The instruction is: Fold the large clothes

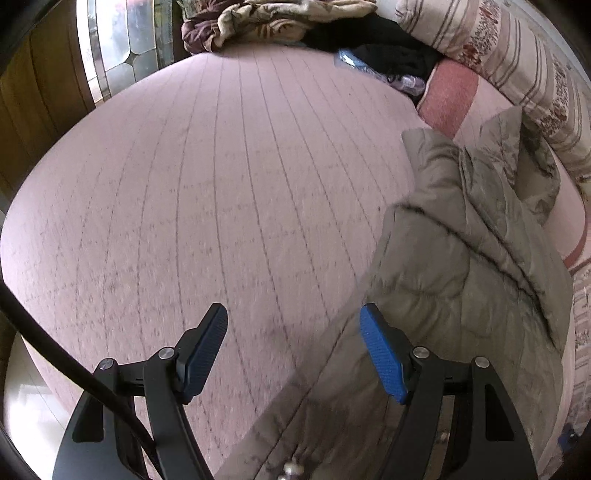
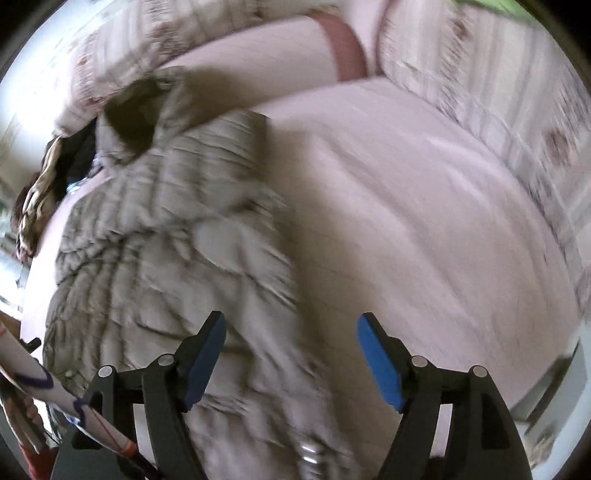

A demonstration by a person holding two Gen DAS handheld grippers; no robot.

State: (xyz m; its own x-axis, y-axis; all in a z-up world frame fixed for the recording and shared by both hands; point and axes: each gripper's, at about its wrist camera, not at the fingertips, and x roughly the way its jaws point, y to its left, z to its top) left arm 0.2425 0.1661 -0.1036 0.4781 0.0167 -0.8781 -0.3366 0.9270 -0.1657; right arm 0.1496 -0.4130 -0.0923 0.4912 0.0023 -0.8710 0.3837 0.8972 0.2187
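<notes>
Left gripper point(image 1: 293, 343): jaws wide apart, nothing between them; the blue pad of the right-hand finger point(image 1: 382, 354) stands at the coat's near edge, though contact cannot be confirmed; the left-hand finger hangs over bare bed point(image 1: 184, 192). Right gripper point(image 2: 291, 354): jaws equally wide apart and empty; its left-hand finger overlaps the coat point(image 2: 166, 236) in view, its right-hand finger is over bare sheet; the right wrist view is blurred, so touching cannot be told.

The coat point(image 1: 461, 258), a grey-beige quilted garment, lies toward the bed's right side in the left wrist view, running from the near edge up toward the striped bedding point(image 1: 517, 62) along the far right; it looks bunched lengthwise, with one part laid over another along a dark seam, not spread flat; the greater part of the bed to its left is uncovered.

Progress, as a judgement: early or intermediate; at most a rough lengthwise doubling seems made, no compact folded stack is present; grasping, squaring the edges and the cross folds seemingly remain.

At the far edge lie a patterned blanket point(image 1: 258, 18), dark clothing point(image 1: 380, 44) and a plastic bottle point(image 1: 380, 75).
</notes>
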